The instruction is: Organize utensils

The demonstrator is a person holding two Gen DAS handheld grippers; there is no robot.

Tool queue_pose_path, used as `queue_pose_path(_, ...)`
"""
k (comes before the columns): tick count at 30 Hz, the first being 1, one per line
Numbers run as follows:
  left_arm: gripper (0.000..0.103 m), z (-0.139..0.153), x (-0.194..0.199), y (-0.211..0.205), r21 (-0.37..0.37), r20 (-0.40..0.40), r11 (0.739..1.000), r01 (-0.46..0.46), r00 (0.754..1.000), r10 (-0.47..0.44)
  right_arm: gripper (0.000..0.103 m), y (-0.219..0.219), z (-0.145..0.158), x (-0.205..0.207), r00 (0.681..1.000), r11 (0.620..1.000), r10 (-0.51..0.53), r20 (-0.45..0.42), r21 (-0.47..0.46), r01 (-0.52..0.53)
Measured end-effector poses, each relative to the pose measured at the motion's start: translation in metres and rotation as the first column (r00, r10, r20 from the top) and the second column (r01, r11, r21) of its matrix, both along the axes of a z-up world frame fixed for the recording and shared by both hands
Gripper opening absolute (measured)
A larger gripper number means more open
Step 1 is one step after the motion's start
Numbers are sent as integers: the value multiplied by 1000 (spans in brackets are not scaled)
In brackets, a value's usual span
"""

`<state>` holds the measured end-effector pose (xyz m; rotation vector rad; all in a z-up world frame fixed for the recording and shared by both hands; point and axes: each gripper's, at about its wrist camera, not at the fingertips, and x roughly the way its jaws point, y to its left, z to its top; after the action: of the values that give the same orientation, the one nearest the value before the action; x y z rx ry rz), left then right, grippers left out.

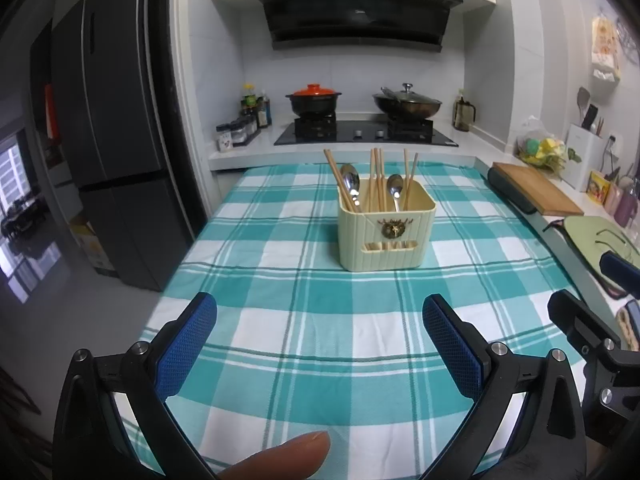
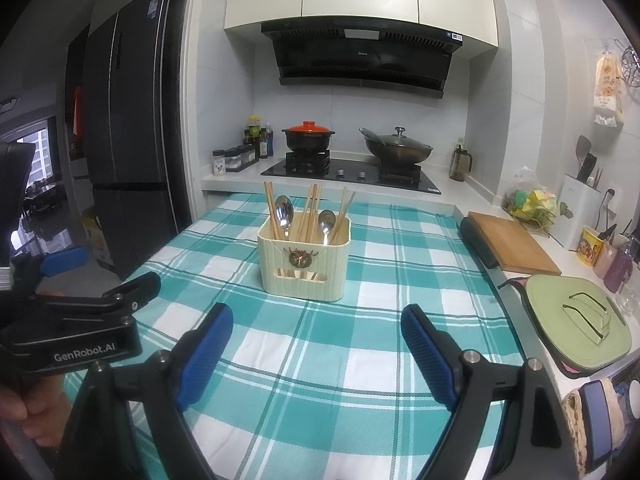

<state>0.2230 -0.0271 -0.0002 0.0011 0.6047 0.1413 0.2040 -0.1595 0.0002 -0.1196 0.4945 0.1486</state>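
Note:
A cream utensil holder (image 1: 386, 236) stands upright on the teal checked tablecloth (image 1: 300, 320); it also shows in the right wrist view (image 2: 303, 268). It holds several wooden chopsticks (image 1: 378, 178) and two metal spoons (image 1: 351, 184). My left gripper (image 1: 320, 320) is open and empty, low over the cloth, well short of the holder. My right gripper (image 2: 317, 332) is open and empty, also short of the holder. The right gripper shows at the right edge of the left wrist view (image 1: 592, 320), and the left gripper at the left edge of the right wrist view (image 2: 100, 280).
A stove (image 1: 366, 132) with a red-lidded pot (image 1: 314, 100) and a wok (image 1: 408, 104) stands behind the table. A wooden cutting board (image 1: 536, 192) and a green lidded box (image 2: 576, 324) lie on the right counter. A dark fridge (image 1: 108, 140) stands left.

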Motion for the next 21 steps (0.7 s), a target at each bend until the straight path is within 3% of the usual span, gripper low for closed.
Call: queue_pose_path(21, 103, -3, 1, 0, -39, 1, 999, 15, 1000, -15, 88, 1, -1, 0, 1000, 1000, 3, -10, -7, -3)
